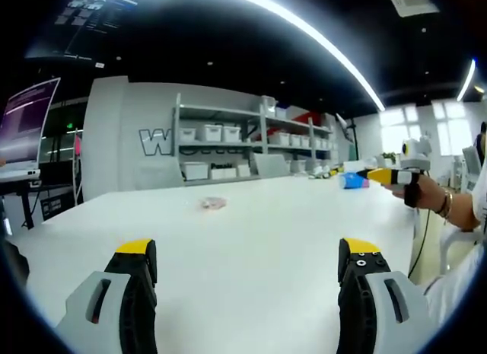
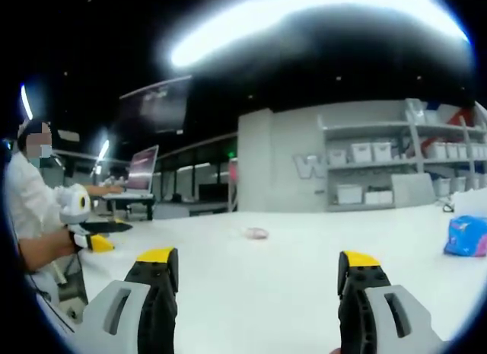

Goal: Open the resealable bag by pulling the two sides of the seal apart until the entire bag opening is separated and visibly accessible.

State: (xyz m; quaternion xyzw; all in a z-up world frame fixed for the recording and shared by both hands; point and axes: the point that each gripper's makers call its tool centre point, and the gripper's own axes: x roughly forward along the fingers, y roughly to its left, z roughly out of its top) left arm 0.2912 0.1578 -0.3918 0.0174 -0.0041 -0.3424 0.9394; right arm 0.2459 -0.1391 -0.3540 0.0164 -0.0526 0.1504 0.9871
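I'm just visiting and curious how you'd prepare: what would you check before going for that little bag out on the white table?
1. Left gripper open: ok, jaws stand wide apart, nothing between them.
2. Right gripper open: ok, jaws apart, nothing held.
3. Resealable bag located: ok, small pinkish item lying on the white table, ahead of both grippers.
4. Bag within grasp: not ok, it lies well beyond the jaw tips.
5. Seal closed or open: cannot tell, too small and blurred.
6. Blue packet apart from the bag: ok.

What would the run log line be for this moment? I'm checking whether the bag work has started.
stage: not started | left gripper: open, above table | right gripper: open | bag: lying on table, untouched
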